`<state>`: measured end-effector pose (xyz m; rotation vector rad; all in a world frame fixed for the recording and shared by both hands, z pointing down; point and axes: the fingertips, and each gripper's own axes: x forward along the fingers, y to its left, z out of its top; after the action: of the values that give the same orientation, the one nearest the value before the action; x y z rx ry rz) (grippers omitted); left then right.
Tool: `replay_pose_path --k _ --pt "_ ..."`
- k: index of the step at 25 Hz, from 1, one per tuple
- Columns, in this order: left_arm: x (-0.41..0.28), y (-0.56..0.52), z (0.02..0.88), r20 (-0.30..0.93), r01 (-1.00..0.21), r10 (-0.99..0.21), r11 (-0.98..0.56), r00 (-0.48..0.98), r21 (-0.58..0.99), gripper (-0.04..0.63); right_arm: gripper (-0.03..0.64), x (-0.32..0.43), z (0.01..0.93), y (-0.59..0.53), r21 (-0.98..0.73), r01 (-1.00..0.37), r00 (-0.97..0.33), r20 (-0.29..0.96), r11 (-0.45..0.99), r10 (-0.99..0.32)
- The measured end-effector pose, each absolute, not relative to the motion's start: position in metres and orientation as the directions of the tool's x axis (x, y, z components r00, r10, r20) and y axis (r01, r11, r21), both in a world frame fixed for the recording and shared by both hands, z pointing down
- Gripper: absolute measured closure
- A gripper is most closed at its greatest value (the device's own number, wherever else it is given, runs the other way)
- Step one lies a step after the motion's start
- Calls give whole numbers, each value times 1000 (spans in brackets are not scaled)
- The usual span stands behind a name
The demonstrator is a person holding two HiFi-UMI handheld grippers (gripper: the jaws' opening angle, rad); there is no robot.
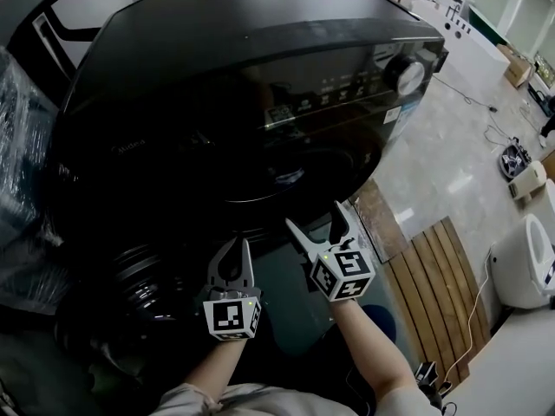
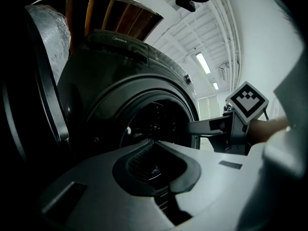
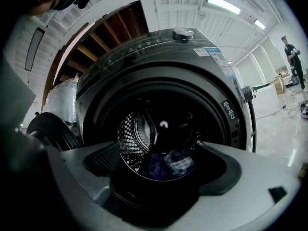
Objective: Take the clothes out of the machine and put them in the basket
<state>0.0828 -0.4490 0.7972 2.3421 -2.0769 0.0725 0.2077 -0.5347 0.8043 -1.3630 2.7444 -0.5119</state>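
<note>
My right gripper [image 1: 314, 219] has its jaws spread with nothing between them and points straight into the open mouth of the washing machine [image 1: 260, 76]. The clothes [image 3: 172, 163], a bluish-purple heap, lie low in the drum [image 3: 126, 134], dead ahead and slightly below the jaw line. My left gripper [image 1: 232, 248] has its jaws pressed together on nothing and sits further left toward the swung-open door [image 1: 147, 276], aimed off-centre at the opening. So the right is the nearer, better-lined hand for a straight reach in and down; no basket in any view.
</note>
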Motion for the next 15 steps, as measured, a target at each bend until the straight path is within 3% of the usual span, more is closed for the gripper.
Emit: replay_pose_path --k 15 --pt "88 -454 815 59 -989 -987 -150 149 -5 575 140 205 837 -562 -273 -778 -616 153 566 -773"
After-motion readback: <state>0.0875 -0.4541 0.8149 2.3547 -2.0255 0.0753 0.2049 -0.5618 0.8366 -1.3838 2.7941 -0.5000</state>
